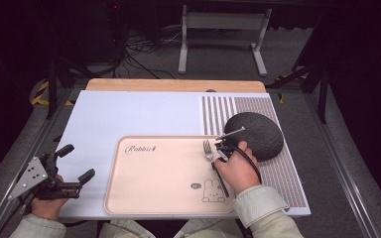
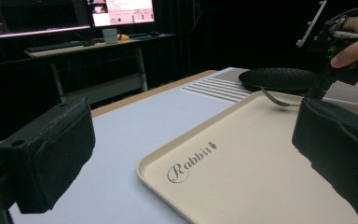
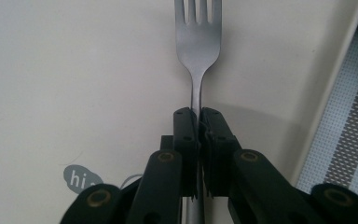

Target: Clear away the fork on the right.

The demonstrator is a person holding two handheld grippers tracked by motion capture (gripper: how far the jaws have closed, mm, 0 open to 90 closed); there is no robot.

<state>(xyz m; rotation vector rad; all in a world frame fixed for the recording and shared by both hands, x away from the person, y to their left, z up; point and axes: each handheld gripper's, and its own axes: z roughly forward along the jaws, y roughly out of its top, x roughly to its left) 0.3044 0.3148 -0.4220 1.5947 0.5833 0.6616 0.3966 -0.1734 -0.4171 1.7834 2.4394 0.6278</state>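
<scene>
Left tool (image 1: 74,161): held in the person's left hand (image 1: 47,201) at the near left of the counter, just left of the tray; its jaws stand wide apart with nothing between them, and its grey three-cornered plate sits on top
Left tool's own view: two black padded jaws spread to either side, with the tray and its "Rabbit" lettering between them farther off
Right tool (image 1: 222,148): held in the person's right hand (image 1: 237,171) over the right part of the tray; its jaws are closed tight on the neck of the fork
Fork (image 3: 197,42): silver, gripped just below its head, tines pointing away from the person; its handle runs back under the hand; in the left gripper view (image 2: 279,100) the head seems raised a little off the tray, though contact cannot be told for certain
Tray (image 1: 144,198): pale beige, rectangular, on the near middle of the counter; a rabbit drawing in its near right corner, beside the right hand
Counter (image 1: 129,111): white top with a striped and dotted grey panel along the right side
Dark plate (image 1: 258,131): round, textured, on the patterned panel just past the tray's far right corner, touching the right hand's side
Far background: a dark room, cables and a metal stand on the floor; monitors (image 2: 70,14) on a desk in the left gripper view
</scene>
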